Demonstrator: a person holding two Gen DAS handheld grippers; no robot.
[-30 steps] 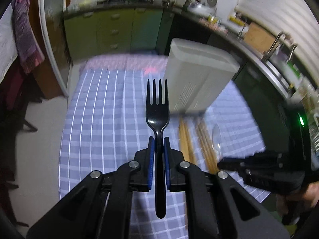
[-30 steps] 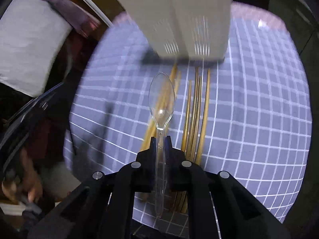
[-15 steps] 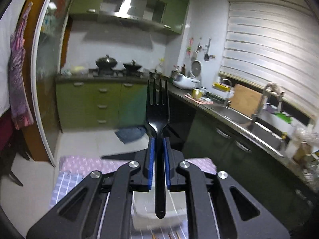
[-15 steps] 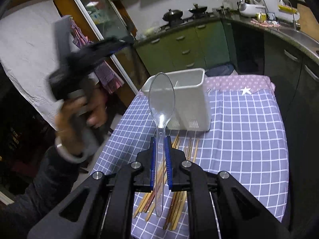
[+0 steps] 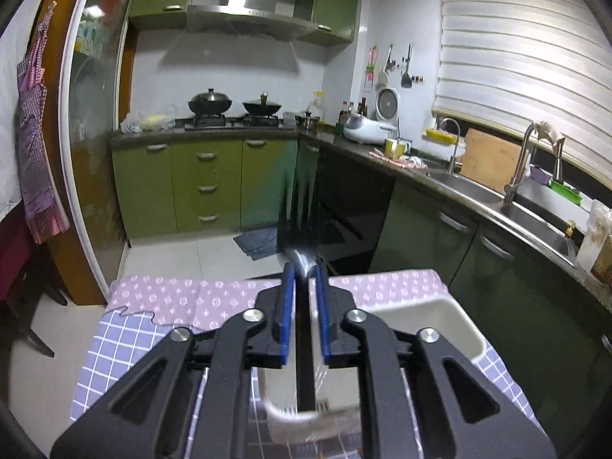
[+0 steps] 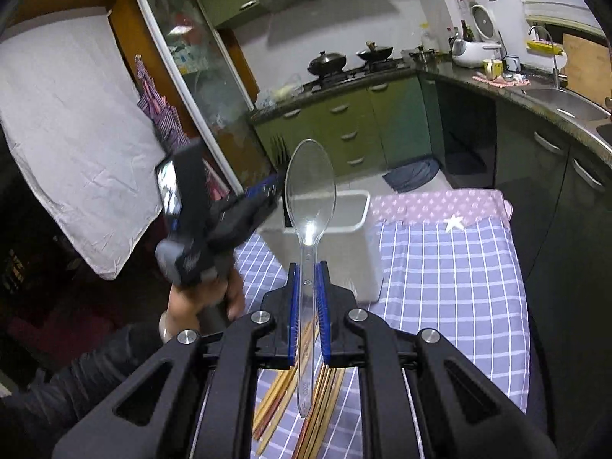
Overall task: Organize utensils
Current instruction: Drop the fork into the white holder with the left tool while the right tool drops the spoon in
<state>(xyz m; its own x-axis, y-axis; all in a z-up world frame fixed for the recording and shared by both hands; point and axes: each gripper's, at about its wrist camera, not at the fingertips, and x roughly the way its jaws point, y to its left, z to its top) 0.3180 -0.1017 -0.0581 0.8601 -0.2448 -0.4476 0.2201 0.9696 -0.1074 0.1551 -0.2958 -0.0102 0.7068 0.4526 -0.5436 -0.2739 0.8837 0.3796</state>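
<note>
My left gripper holds a black plastic fork, tines up and blurred, its handle hanging down over the white rectangular bin. In the right wrist view the left gripper is at the bin's left rim, with the fork tines sticking up. My right gripper is shut on a clear plastic spoon, bowl up, above wooden chopsticks lying on the blue checked cloth.
The table's far end has a pink patterned strip. Green kitchen cabinets, a stove with two woks and a sink counter stand beyond. A white sheet hangs at the left.
Both grippers tilted up from looking down at the table to level. The left gripper moved with the fork to the bin. The right gripper rose with the spoon.
</note>
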